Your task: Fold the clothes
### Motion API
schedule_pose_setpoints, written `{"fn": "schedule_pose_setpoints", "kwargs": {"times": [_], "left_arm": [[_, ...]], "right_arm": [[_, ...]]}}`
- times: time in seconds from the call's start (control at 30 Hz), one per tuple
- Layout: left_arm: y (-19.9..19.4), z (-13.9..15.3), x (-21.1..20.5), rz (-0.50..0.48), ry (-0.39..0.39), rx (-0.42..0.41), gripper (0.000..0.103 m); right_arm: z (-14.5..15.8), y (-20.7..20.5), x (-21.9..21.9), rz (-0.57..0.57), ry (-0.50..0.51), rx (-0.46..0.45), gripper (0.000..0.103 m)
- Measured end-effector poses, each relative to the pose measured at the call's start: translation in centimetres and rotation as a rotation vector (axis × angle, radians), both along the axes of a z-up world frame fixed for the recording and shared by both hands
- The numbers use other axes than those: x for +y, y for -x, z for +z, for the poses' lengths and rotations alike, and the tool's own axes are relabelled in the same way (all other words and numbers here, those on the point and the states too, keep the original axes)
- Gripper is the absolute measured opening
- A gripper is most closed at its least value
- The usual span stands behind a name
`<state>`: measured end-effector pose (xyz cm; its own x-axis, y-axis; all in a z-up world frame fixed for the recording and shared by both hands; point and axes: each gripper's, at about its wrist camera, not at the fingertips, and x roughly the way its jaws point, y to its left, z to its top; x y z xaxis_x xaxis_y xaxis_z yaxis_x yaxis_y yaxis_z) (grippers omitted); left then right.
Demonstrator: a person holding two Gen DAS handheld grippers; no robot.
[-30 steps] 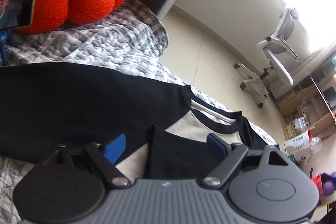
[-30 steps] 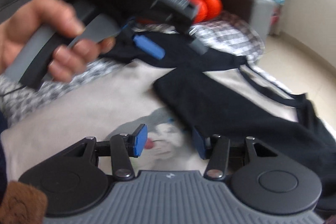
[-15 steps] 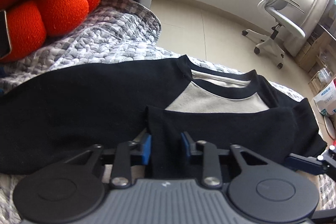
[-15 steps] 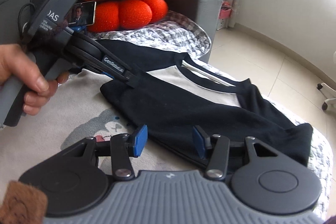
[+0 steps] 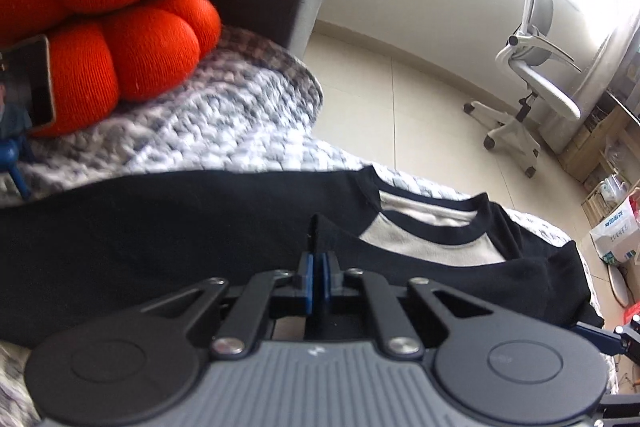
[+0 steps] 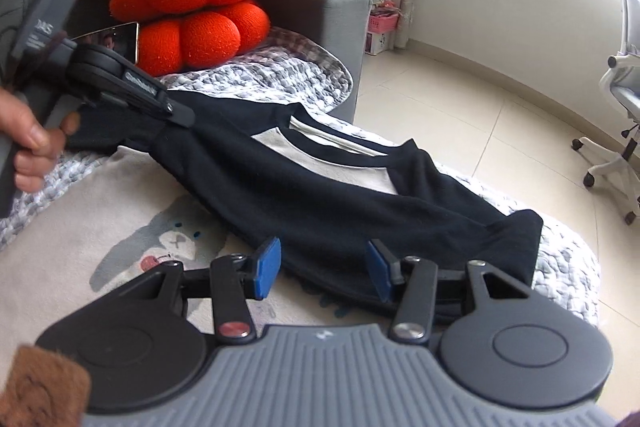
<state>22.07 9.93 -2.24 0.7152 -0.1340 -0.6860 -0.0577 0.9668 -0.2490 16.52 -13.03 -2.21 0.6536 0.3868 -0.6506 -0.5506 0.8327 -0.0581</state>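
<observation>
One sleeve (image 6: 340, 203) of the shirt (image 6: 80, 211) already lies folded across its pale body on the quilted blanket (image 6: 280, 75). My left gripper (image 5: 319, 277) pinches that sleeve's cuff; my right gripper (image 6: 324, 269) hovers with fingers spread, empty. Most folds, I judge, remain.

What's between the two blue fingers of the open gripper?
In the right wrist view, the folded black sleeve of the shirt lies between the right gripper's open fingers.
</observation>
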Motion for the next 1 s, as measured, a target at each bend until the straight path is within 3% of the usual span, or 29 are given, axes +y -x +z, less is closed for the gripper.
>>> {"fn": "schedule_pose_setpoints", "kwargs": {"times": [0.2,0.37,0.5,0.6,0.77,0.83,0.9,0.97,1.0], "left_arm": [[0.0,0.7,1.1,0.044,-0.021,-0.034,0.004],[-0.5,1.0,2.2,0.069,-0.046,-0.057,0.004],[-0.9,1.1,3.8,0.124,-0.064,-0.071,0.001],[-1.1,1.3,5.1,0.146,-0.059,-0.091,0.001],[-1.6,0.2,5.8,0.069,0.068,-0.029,0.002],[-1.7,0.0,5.7,0.062,0.096,-0.015,0.008],[-1.8,-0.2,5.4,0.057,0.112,-0.020,0.034],[-2.0,-0.4,5.0,0.049,0.131,-0.026,0.049],[-2.2,-0.6,4.7,0.038,0.129,-0.024,0.049]], "right_arm": [[1.2,-0.7,-2.5,-0.077,-0.030,-0.023,0.052],[2.3,-2.2,-6.8,-0.251,-0.118,-0.009,0.052],[1.5,-3.6,-10.1,-0.406,-0.160,0.082,0.052],[0.3,-4.2,-10.4,-0.417,-0.116,0.122,0.052],[-0.9,-4.7,-10.4,-0.424,-0.091,0.166,0.052],[-0.4,-4.6,-10.2,-0.413,-0.089,0.152,0.052],[-0.1,-4.4,-9.8,-0.391,-0.099,0.147,0.052],[-0.1,-4.2,-9.1,-0.366,-0.098,0.145,0.052],[-0.1,-4.2,-8.8,-0.357,-0.094,0.144,0.052]]}}
